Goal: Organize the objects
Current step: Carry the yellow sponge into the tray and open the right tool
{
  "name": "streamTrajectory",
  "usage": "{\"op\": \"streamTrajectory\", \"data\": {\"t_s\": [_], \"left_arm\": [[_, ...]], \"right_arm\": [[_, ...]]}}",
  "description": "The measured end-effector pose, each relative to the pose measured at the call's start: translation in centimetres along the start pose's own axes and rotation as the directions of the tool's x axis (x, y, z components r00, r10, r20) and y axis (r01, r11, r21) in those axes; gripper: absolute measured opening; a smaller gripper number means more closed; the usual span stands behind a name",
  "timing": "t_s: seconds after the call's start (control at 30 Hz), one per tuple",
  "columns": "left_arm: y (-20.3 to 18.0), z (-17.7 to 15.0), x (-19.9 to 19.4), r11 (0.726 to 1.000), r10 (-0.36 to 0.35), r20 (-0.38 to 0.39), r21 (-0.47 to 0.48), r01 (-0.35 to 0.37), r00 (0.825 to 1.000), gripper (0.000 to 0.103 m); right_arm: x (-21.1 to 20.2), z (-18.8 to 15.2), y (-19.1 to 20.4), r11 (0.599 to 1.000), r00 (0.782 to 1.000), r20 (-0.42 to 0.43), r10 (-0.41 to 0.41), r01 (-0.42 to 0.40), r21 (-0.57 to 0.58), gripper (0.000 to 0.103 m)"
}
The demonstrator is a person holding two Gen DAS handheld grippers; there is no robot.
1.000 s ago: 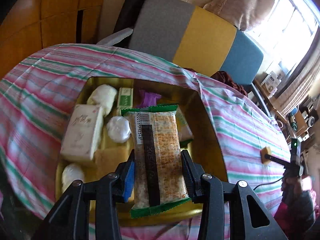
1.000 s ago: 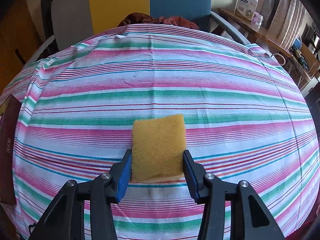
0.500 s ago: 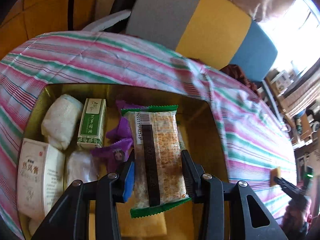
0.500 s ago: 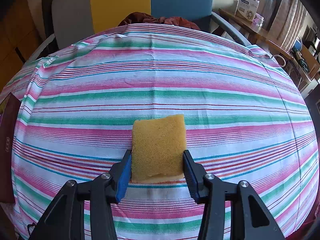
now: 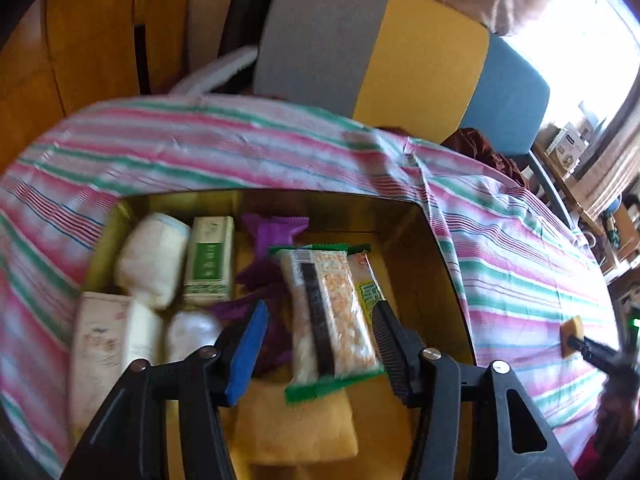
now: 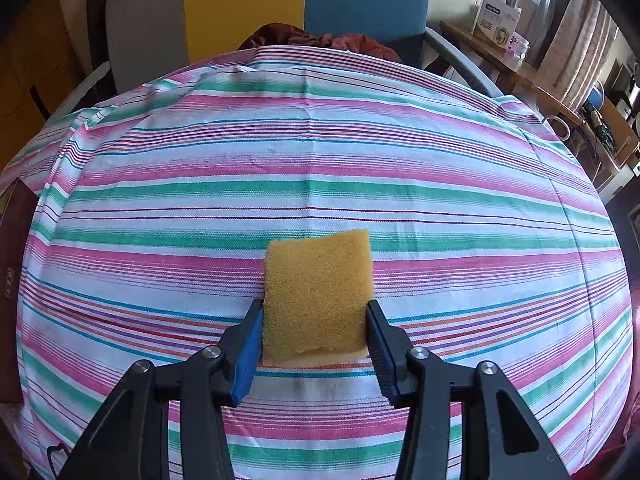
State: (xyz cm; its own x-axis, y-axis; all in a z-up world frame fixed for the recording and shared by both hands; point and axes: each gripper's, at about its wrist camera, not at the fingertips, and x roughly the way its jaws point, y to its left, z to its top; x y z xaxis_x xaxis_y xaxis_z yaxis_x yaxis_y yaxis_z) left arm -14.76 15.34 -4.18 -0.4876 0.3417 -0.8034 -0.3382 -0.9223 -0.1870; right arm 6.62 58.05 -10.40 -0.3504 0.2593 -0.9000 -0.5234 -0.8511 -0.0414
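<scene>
Striped cloth (image 6: 320, 152), sponge (image 6: 318, 296) btwn right tool (image 6: 316, 332) pads

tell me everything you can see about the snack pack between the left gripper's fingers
The snack pack is a long clear wrapper with green crimped ends, a barcode at the far end and a dark stripe down its middle over pale grainy contents. It lies lengthwise in the gold box, its near end over a yellow sponge, beside a purple wrapper. The left gripper has just been opening; its fingers now stand clear on both sides.
</scene>
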Motion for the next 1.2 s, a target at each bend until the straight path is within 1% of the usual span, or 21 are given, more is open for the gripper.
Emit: {"op": "streamTrajectory", "data": {"t_s": [0.17,0.2,0.3,0.37,0.47,0.53,0.63,0.73,0.83,0.97,1.13,1.2], "left_arm": [[0.4,-2.4,-4.6,0.997,0.045,0.083,0.058,-0.05,0.996,0.059],[0.5,-2.8,-5.2,0.996,0.052,0.095,0.065,-0.059,0.994,0.06],[1.1,-4.1,-7.1,0.994,0.073,0.126,0.072,-0.082,0.989,0.061],[1.6,-4.9,-7.9,0.994,0.078,0.136,0.07,-0.088,0.988,0.061],[2.3,-6.0,-8.9,0.993,0.084,0.148,0.065,-0.095,0.985,0.061],[2.6,-6.5,-9.3,0.993,0.088,0.155,0.06,-0.098,0.984,0.061],[3.1,-7.2,-9.9,0.993,0.09,0.162,0.055,-0.1,0.983,0.061],[3.6,-7.7,-10.2,0.994,0.09,0.165,0.042,-0.098,0.982,0.062],[4.1,-8.0,-10.3,0.995,0.09,0.165,0.03,-0.096,0.982,0.064],[5.1,-8.3,-10.8,0.996,0.086,0.172,0.001,-0.088,0.981,0.064],[6.9,-8.8,-11.4,0.994,0.105,0.18,-0.043,-0.098,0.978,0.065],[7.5,-9.0,-11.4,0.993,0.113,0.176,-0.058,-0.105,0.978,0.065]], "right_arm": [[-0.5,0.2,0.7,0.999,0.999,-0.003,-0.039,0.039,-0.016,0.048],[-0.8,0.2,1.0,0.999,0.999,-0.001,-0.033,0.033,-0.011,0.048],[-2.6,0.0,3.1,1.0,0.999,0.03,0.013,-0.012,-0.024,0.048],[-4.2,-0.3,5.6,0.996,0.997,0.057,0.057,-0.053,-0.068,0.048],[-6.8,-0.9,10.3,0.98,0.986,0.089,0.141,-0.126,-0.155,0.048],[-8.4,-1.4,13.7,0.961,0.976,0.102,0.194,-0.168,-0.218,0.048],[-10.5,-2.2,18.6,0.92,0.952,0.102,0.287,-0.245,-0.305,0.048],[-12.2,-3.1,22.6,0.878,0.928,0.089,0.362,-0.307,-0.367,0.048],[-13.2,-3.9,26.3,0.836,0.914,0.062,0.401,-0.337,-0.434,0.048],[-13.1,-5.5,30.3,0.791,0.912,0.007,0.411,-0.353,-0.499,0.048],[-11.6,-7.2,33.8,0.753,0.918,-0.068,0.39,-0.361,-0.551,0.048],[-10.8,-7.6,34.8,0.745,0.922,-0.088,0.376,-0.358,-0.563,0.048]]}}
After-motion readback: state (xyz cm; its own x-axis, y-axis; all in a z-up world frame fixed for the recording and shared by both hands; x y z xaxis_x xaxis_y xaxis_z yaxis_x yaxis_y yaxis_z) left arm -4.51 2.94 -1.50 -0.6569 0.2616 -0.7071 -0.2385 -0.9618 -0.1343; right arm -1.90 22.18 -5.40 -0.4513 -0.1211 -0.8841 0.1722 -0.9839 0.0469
